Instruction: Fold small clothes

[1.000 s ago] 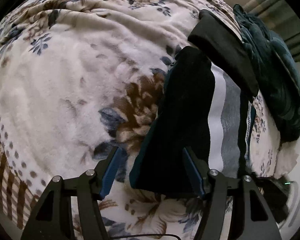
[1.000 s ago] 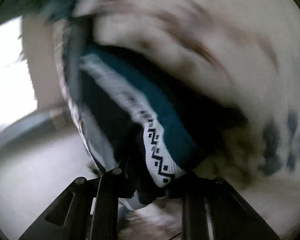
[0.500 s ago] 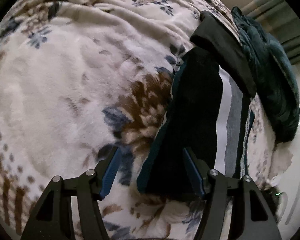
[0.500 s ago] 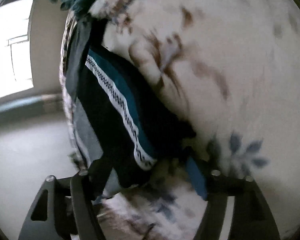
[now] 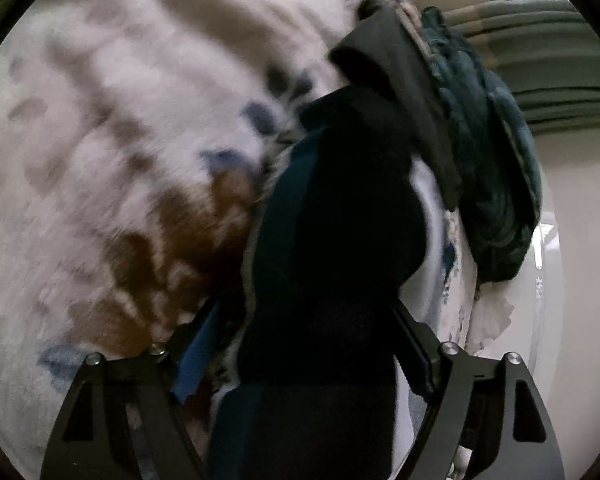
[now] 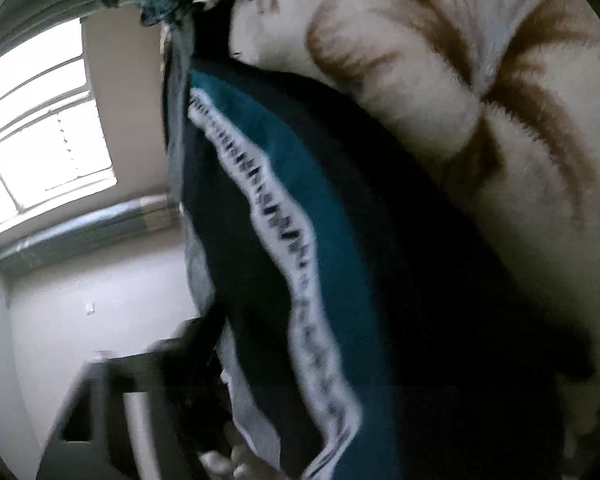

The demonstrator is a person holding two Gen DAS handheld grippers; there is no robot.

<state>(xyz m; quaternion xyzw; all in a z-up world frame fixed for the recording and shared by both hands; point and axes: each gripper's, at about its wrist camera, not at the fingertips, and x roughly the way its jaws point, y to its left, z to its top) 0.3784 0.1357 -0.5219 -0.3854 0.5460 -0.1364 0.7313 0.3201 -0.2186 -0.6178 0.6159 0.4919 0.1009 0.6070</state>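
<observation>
A dark navy and teal garment with a white patterned stripe [image 6: 300, 264] lies on a floral fleece blanket [image 5: 100, 140]. In the left wrist view the garment [image 5: 340, 240] reaches between the fingers of my left gripper [image 5: 300, 344], whose jaws stand wide apart around it, open. In the right wrist view the garment fills the lower middle and covers my right gripper; only its left finger [image 6: 112, 392] shows, blurred, so its state is unclear.
A black cloth [image 5: 396, 80] and a crumpled dark teal garment [image 5: 496, 184] lie beyond the navy one near the blanket's edge. A window [image 6: 36, 136] and pale wall lie past the bed. Curtains [image 5: 540, 60] hang behind.
My left gripper has moved forward, so the garment now lies between its fingers. The right gripper has moved closer along the garment, which now covers its fingers.
</observation>
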